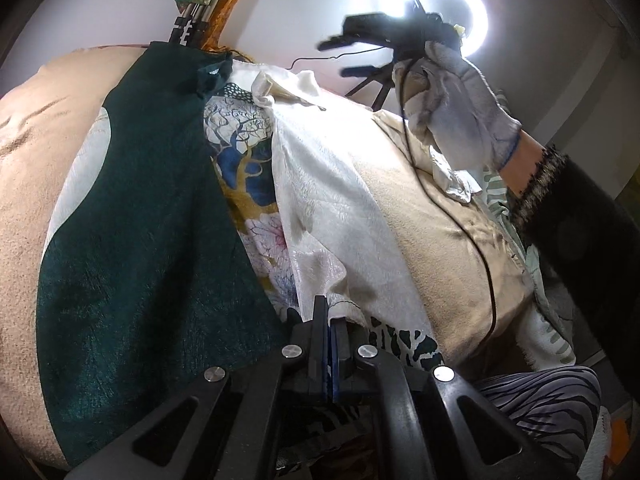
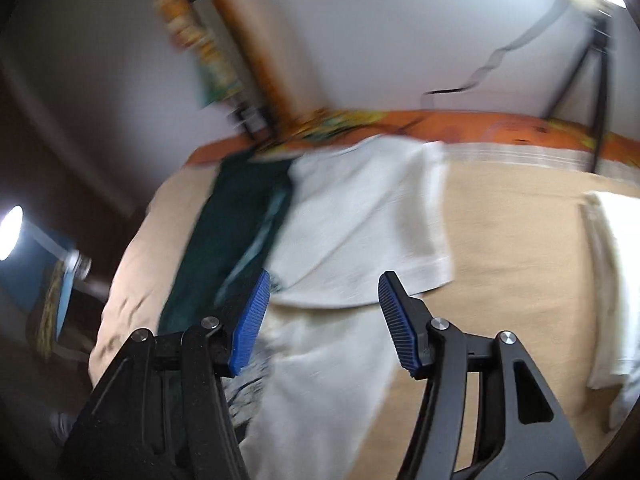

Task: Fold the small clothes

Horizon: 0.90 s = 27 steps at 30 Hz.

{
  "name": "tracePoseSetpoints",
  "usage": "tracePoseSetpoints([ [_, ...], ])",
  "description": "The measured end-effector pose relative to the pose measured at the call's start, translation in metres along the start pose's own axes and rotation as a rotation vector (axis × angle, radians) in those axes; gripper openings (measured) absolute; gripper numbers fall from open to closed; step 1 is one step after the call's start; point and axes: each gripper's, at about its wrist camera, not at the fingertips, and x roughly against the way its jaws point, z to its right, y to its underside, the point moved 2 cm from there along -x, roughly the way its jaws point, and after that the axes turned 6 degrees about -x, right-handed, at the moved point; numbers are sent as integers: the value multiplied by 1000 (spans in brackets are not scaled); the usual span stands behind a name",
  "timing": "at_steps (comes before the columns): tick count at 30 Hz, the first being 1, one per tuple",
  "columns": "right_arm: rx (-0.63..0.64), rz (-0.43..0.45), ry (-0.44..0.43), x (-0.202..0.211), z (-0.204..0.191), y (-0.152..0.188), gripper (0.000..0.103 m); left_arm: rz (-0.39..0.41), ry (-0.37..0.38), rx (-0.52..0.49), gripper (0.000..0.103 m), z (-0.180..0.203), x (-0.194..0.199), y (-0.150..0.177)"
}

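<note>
A white garment (image 1: pixel 320 200) with a printed tree pattern lies on the beige bed (image 1: pixel 24 168), beside a dark green cloth (image 1: pixel 152 208). My left gripper (image 1: pixel 330 320) is shut on the near hem of the white garment. My right gripper (image 2: pixel 324 296) is open and empty, raised above the white garment (image 2: pixel 352 232); that view is blurred by motion. In the left wrist view the right gripper (image 1: pixel 348 56) shows high up, held by a gloved hand (image 1: pixel 460 104), with its fingers apart. The green cloth (image 2: pixel 224 240) lies left of the white garment there.
A beige cloth (image 1: pixel 432 224) lies right of the white garment. A ring light (image 1: pixel 436 12) on a tripod stands behind the bed. A black cable (image 1: pixel 476 248) hangs from the right gripper. A striped cloth (image 1: pixel 548 396) is at the near right. A white towel (image 2: pixel 612 280) lies at the bed's right.
</note>
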Motion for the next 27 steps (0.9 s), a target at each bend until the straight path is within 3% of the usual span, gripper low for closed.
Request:
tracePoseSetpoints([
  [3, -73, -1, 64, -20, 28, -11, 60, -2, -3, 0, 0, 0, -2, 0],
  [9, -92, -47, 104, -62, 40, -9, 58, -6, -2, 12, 0, -4, -5, -1],
  [11, -74, -66, 96, -67, 35, -7, 43, -5, 1, 15, 0, -4, -5, -1],
  [13, -36, -93, 97, -72, 26, -8, 11, -4, 4, 16, 0, -4, -5, -1],
  [17, 54, -80, 139, -61, 0, -18, 8, 7, 21, 29, 0, -7, -2, -1],
  [21, 65, -56, 96, -51, -34, -39, 7, 8, 35, 46, 0, -11, -1, -1],
  [27, 89, -66, 102, -81, -81, -56, 7, 11, 41, 56, 0, -15, 1, -1],
])
